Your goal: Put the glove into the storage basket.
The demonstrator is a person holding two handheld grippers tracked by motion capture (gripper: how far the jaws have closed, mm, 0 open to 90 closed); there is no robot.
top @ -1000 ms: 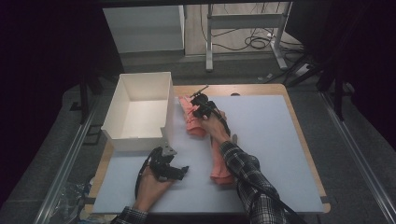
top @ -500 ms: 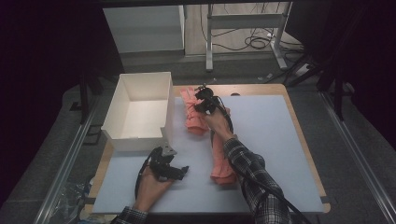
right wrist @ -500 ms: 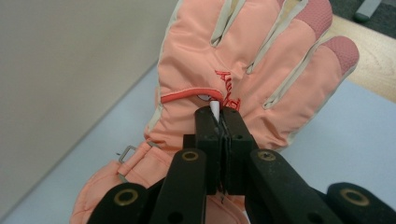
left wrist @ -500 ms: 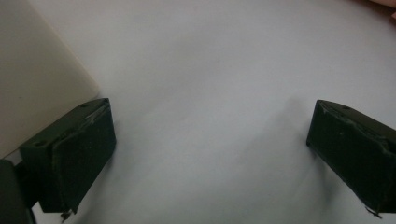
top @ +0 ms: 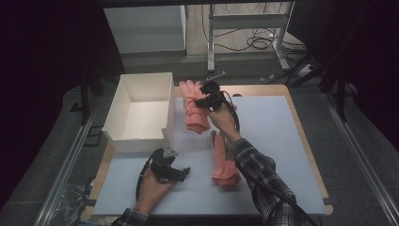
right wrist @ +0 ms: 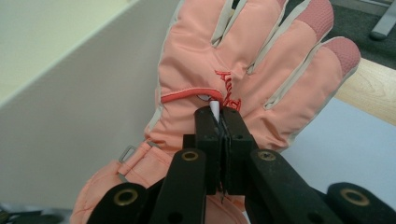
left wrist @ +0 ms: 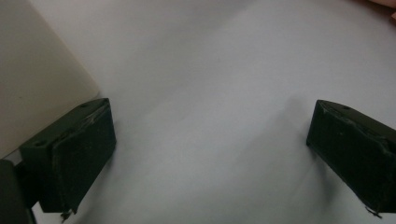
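A pink glove hangs just above the pale mat, beside the white box. My right gripper is shut on it. In the right gripper view the jaws are pressed together on the back of the glove, with a small white tab pinched at their tips. A second pink glove lies flat on the mat nearer the person. My left gripper rests low at the mat's front left, and its jaws stand wide open with nothing between them.
The open white box has its wall close to both grippers. The wooden table edge shows past the mat. Beyond the table are a desk frame and cables on the floor.
My right gripper has risen and moved toward the far side, lifting the pink glove off the mat. The left gripper and the second glove have stayed put.
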